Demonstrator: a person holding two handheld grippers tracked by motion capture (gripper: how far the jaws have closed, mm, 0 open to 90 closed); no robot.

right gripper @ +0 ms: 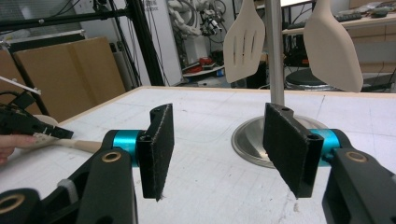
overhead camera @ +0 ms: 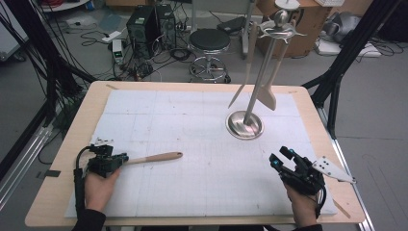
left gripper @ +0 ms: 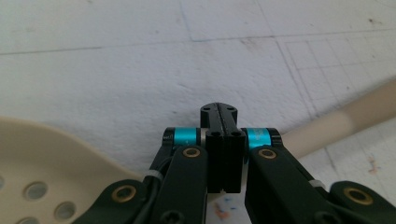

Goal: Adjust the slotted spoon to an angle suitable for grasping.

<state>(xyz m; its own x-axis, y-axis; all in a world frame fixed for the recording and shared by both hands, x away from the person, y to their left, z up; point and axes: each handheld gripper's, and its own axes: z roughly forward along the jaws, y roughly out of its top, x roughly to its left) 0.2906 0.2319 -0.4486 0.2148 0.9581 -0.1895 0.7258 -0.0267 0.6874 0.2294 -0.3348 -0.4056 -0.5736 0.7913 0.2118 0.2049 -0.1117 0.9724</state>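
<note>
A beige slotted spoon [overhead camera: 154, 157] lies on the white mat [overhead camera: 192, 183] at the left, its handle pointing right. My left gripper [overhead camera: 122, 158] sits over the spoon's neck. In the left gripper view its jaws are pressed together with no gap [left gripper: 219, 112], the perforated head [left gripper: 46, 158] to one side and the handle [left gripper: 345, 126] to the other. My right gripper [overhead camera: 280, 156] is low at the front right, open, with nothing between its pads [right gripper: 217, 140]. Beyond it stands a metal utensil stand [right gripper: 275, 56] with a slotted turner [right gripper: 244, 42] and a solid spatula [right gripper: 334, 46] hanging.
The stand's round base [overhead camera: 244, 125] rests on the mat at the back right, its hanging utensils [overhead camera: 269, 96] reaching low over the mat. Behind the table are a stool [overhead camera: 209, 41], computer towers [overhead camera: 144, 24], cables and black frame legs [overhead camera: 346, 53].
</note>
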